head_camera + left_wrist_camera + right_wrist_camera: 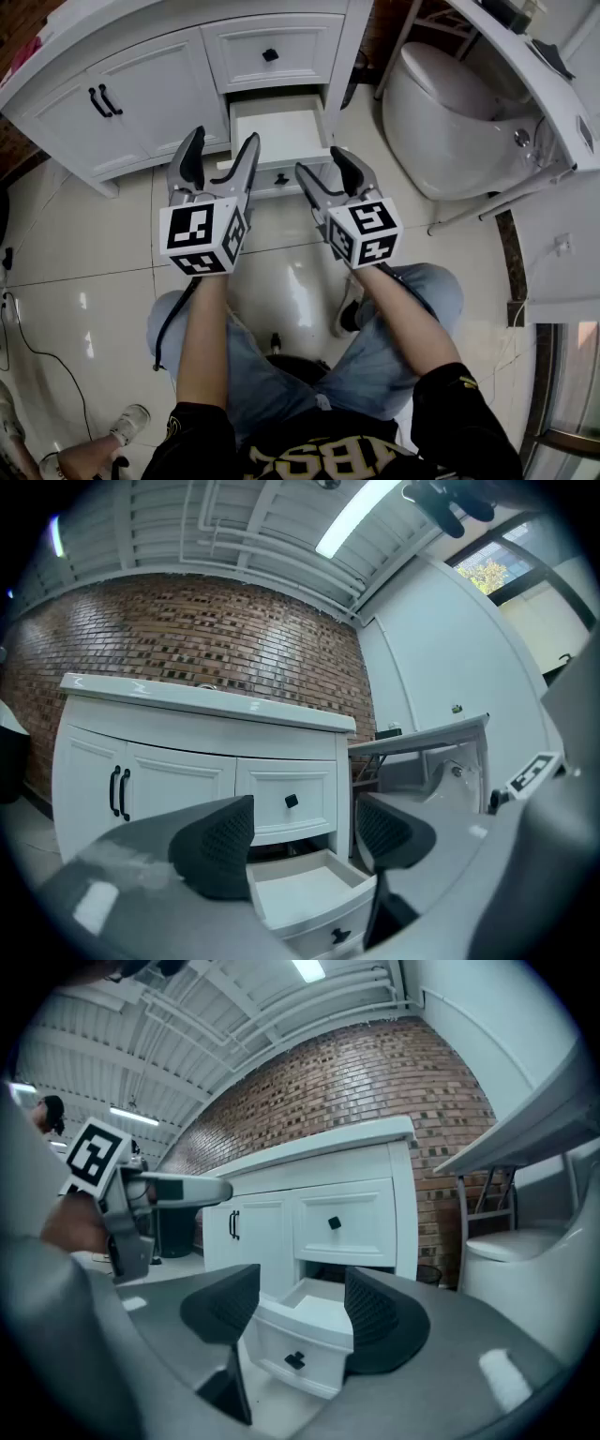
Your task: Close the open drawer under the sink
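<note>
Two hand-held grippers facing the pulled-out drawer

Head view: the left hand-held gripper (223,141) and the right hand-held gripper (321,164) hover side by side just in front of the open drawer (281,131), which sticks out low on the white cabinet (159,75). Left gripper view: its jaws stand apart, with the open drawer (305,897) ahead and lower. Right gripper view: its jaws stand apart and frame the open drawer (300,1335) without touching it.

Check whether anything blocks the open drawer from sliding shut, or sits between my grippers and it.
Nothing visible does. The drawer looks empty and nothing shows behind it. The left gripper and right gripper, both open, face its front with nothing between.
</note>
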The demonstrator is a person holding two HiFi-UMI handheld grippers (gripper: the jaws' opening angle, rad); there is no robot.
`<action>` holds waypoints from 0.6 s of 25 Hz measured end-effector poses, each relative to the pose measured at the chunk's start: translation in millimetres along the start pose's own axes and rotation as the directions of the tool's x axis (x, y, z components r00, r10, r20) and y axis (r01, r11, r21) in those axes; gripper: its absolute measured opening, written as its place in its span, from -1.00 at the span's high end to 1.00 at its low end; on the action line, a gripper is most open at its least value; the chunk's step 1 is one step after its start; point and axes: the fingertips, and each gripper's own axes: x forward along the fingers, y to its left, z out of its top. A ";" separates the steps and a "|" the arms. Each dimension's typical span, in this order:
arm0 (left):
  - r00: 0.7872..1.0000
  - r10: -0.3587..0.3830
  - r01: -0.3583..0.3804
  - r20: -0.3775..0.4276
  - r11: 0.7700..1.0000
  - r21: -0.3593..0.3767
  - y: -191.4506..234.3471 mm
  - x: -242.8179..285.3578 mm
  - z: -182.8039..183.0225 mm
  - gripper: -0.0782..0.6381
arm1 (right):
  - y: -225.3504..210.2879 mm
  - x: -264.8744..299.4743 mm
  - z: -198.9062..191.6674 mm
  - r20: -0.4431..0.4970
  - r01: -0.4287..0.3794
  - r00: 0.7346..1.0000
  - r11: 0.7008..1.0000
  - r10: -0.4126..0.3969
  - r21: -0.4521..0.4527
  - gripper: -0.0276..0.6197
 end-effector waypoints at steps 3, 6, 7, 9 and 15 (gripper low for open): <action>1.000 -0.006 0.006 -0.012 1.000 -0.006 8.4 13.1 -5.7 -0.19 | 12.0 10.1 -42.5 -0.077 -0.055 0.995 0.998 0.056 0.015 0.05; 1.000 0.000 0.000 -0.007 1.000 -0.031 22.1 21.1 -5.2 -0.19 | 23.9 23.6 -77.4 -0.138 -0.105 0.983 0.987 0.122 0.124 0.08; 1.000 0.005 -0.005 -0.002 0.999 -0.040 26.5 23.3 -4.4 -0.19 | 25.3 27.8 -86.7 -0.152 -0.111 0.979 0.978 0.138 0.176 0.09; 1.000 0.011 -0.011 0.005 0.998 -0.058 32.9 28.8 -4.1 -0.19 | 24.6 35.1 -102.8 -0.178 -0.103 0.972 0.956 0.156 0.274 0.11; 1.000 0.004 -0.004 -0.002 0.996 -0.091 38.7 43.3 -9.6 -0.19 | 20.0 50.4 -132.7 -0.204 -0.047 0.959 0.819 0.197 0.572 0.15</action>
